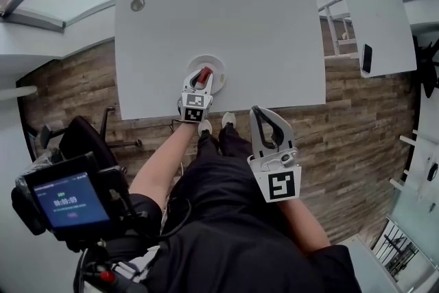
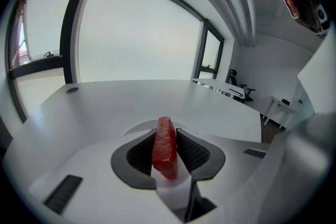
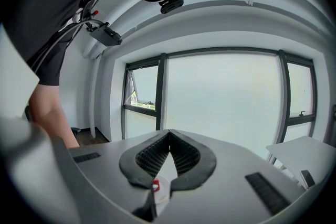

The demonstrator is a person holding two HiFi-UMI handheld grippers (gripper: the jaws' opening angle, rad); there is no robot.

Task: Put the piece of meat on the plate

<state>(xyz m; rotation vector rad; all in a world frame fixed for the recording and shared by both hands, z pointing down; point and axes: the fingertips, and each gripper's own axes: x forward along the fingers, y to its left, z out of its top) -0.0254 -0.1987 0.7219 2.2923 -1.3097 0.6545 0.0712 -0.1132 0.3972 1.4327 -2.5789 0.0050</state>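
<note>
Meat [image 1: 204,73] is showing in the head view as a small red piece, gripped by the left gripper [image 1: 202,79] over the round white plate [image 1: 218,68] on the white table [image 1: 260,31]; whether it is touching the plate is not showing. The right gripper [image 1: 258,113] is hanging off the table's near edge. In the left gripper view the jaws are clamping a glossy, deep red, pebbled slab standing on edge. In the right gripper view the jaws are meeting at their tips, grasping nothing.

Head view steeply down over the bench [image 1: 274,24]; gripper views close along own jaws, left sharing that bench.
</note>
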